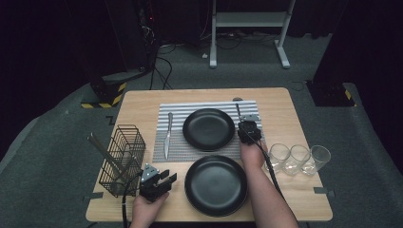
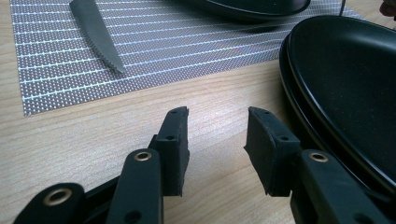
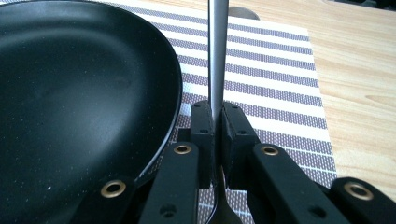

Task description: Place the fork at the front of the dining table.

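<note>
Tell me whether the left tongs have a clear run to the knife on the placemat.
Probably yes: the left tongs stand open and empty, and bare table and placemat lie between them and the knife.

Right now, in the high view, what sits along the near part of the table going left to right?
Wire basket → left gripper → near black plate → three drinking glasses.
</note>
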A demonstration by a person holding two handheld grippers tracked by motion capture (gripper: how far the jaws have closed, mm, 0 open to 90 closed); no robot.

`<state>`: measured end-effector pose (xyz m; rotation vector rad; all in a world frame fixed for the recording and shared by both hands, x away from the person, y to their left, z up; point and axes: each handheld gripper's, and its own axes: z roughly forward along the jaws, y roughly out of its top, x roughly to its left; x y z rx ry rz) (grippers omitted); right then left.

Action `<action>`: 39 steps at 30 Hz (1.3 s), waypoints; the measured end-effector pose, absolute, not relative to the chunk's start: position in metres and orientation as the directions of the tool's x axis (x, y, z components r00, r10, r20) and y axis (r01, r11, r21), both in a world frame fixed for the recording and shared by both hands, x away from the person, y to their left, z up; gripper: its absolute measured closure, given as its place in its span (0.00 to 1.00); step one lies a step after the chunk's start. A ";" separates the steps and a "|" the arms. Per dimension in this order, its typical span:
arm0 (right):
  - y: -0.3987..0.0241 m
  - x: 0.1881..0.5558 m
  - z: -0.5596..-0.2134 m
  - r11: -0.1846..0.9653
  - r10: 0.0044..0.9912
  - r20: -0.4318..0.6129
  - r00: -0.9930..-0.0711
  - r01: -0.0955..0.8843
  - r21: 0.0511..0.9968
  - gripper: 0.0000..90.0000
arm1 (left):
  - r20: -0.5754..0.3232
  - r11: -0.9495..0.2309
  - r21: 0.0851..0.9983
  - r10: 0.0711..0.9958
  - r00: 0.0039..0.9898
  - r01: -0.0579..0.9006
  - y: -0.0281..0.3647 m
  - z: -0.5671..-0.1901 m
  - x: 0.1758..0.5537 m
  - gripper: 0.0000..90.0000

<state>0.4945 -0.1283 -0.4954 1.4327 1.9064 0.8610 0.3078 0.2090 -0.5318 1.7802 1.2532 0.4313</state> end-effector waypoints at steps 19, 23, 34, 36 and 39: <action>-0.132 0.509 -0.506 0.186 0.974 -0.056 -0.221 0.630 0.754 0.94 | -0.211 -0.085 0.815 0.878 0.430 0.574 0.210 -0.532 0.308 0.66; -0.131 0.512 -0.507 0.184 0.974 -0.053 -0.218 0.638 0.748 0.94 | -0.213 -0.084 0.815 0.877 0.431 0.573 0.210 -0.532 0.308 0.66; -0.133 0.517 -0.509 0.170 0.978 -0.043 -0.204 0.659 0.733 0.94 | -0.214 -0.084 0.815 0.876 0.432 0.574 0.210 -0.532 0.308 0.67; -0.134 0.517 -0.508 0.164 0.979 -0.038 -0.201 0.660 0.733 0.94 | -0.215 -0.084 0.814 0.876 0.433 0.574 0.211 -0.532 0.309 0.67; -0.134 0.516 -0.506 0.160 0.979 -0.035 -0.199 0.661 0.733 0.95 | -0.219 -0.081 0.814 0.875 0.433 0.576 0.211 -0.532 0.309 0.67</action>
